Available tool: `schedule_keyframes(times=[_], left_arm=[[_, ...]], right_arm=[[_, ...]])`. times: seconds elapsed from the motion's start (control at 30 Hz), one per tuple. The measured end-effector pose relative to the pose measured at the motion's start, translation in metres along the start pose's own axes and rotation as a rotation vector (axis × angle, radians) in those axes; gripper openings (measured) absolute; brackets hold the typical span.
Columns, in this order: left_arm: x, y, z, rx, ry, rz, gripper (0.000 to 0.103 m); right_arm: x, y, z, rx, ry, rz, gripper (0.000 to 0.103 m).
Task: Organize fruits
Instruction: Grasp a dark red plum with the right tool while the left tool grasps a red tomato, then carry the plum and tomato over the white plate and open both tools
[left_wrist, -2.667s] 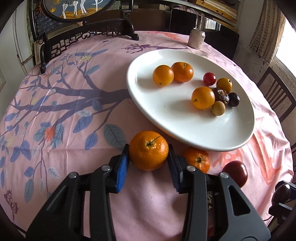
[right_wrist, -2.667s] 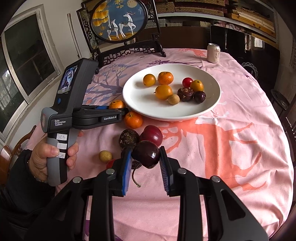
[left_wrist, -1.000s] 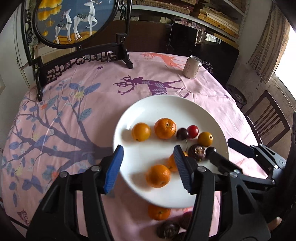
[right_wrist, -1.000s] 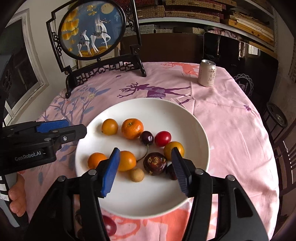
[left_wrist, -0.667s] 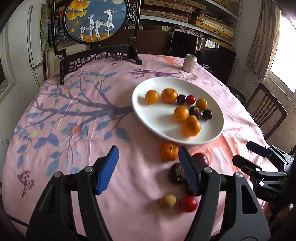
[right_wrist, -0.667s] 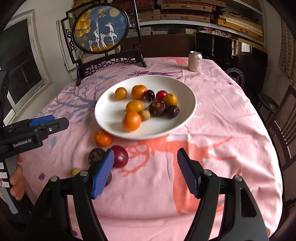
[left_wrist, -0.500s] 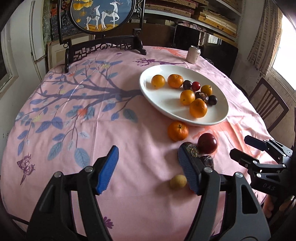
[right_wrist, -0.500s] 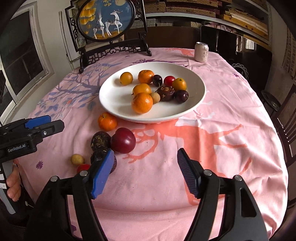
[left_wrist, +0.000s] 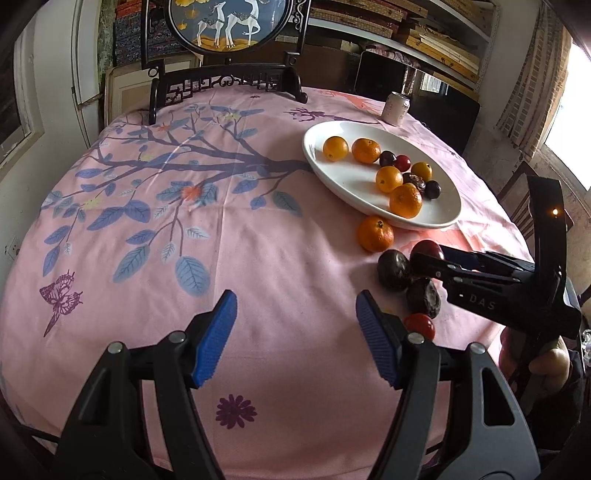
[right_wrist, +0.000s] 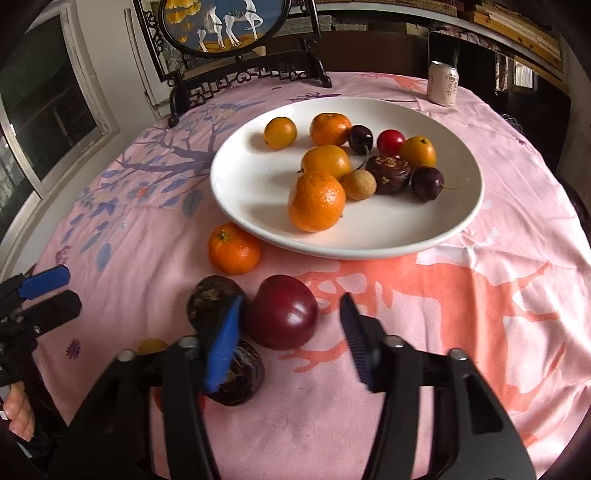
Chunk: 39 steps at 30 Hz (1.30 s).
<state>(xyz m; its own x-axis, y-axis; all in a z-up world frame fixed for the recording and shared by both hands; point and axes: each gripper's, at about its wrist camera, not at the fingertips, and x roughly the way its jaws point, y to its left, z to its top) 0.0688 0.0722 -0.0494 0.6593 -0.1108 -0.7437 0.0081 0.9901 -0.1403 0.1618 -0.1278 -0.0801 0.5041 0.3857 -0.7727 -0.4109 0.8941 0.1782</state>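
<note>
A white plate (right_wrist: 436, 236) holds several oranges, cherries and small fruits; it also shows in the left wrist view (left_wrist: 439, 218). On the pink cloth lie a mandarin (right_wrist: 233, 249), a dark red plum (right_wrist: 284, 312), two dark passion fruits (right_wrist: 212, 299) (right_wrist: 240, 376), a small yellow fruit (right_wrist: 150, 346) and a red cherry tomato (left_wrist: 419, 325). My right gripper (right_wrist: 290, 339) is open, its pads on either side of the plum's near part. My left gripper (left_wrist: 295, 336) is open and empty over bare cloth, left of the loose fruits.
A drink can (right_wrist: 443, 89) stands beyond the plate. A framed deer picture on a dark stand (left_wrist: 229, 48) is at the table's far edge. A chair (left_wrist: 524, 206) stands at the right. The table's edge is close below both grippers.
Both grippers have come back from the plate toward the near table edge. The right one has dropped low and closed in on the plum. Both stay open.
</note>
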Motion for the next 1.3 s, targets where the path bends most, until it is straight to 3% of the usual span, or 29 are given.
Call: schedule_keyframes(times=[0.1, 0.33, 0.5, 0.63, 0.7, 0.87, 0.93, 1.3], left_arm=[[-0.003, -0.009, -0.002, 0.027, 0.008, -0.03, 0.069], [0.007, -0.056, -0.017, 0.163, 0.085, -0.084, 0.069], [0.021, -0.082, -0.03, 0.199, 0.171, -0.129, 0.066], [0.035, -0.095, -0.032, 0.205, 0.214, -0.127, 0.047], [0.044, -0.098, -0.032, 0.198, 0.23, -0.118, 0.044], [0.055, -0.105, -0.026, 0.199, 0.205, -0.079, 0.043], [0.056, -0.106, -0.024, 0.204, 0.194, -0.049, 0.031], [0.036, -0.1, -0.018, 0.2, 0.152, -0.089, 0.031]], right_arm=[[-0.008, 0.006, -0.003, -0.034, 0.004, -0.068, 0.038], [-0.05, -0.021, -0.03, 0.034, -0.023, -0.174, 0.039], [-0.064, -0.036, -0.05, 0.075, -0.02, -0.159, 0.039], [-0.07, -0.045, -0.058, 0.111, -0.038, -0.136, 0.039], [-0.073, -0.048, -0.061, 0.12, -0.04, -0.119, 0.039], [-0.079, -0.05, -0.063, 0.126, -0.052, -0.105, 0.039], [-0.08, -0.049, -0.064, 0.124, -0.057, -0.095, 0.039], [-0.08, -0.037, -0.059, 0.096, -0.06, -0.09, 0.039]])
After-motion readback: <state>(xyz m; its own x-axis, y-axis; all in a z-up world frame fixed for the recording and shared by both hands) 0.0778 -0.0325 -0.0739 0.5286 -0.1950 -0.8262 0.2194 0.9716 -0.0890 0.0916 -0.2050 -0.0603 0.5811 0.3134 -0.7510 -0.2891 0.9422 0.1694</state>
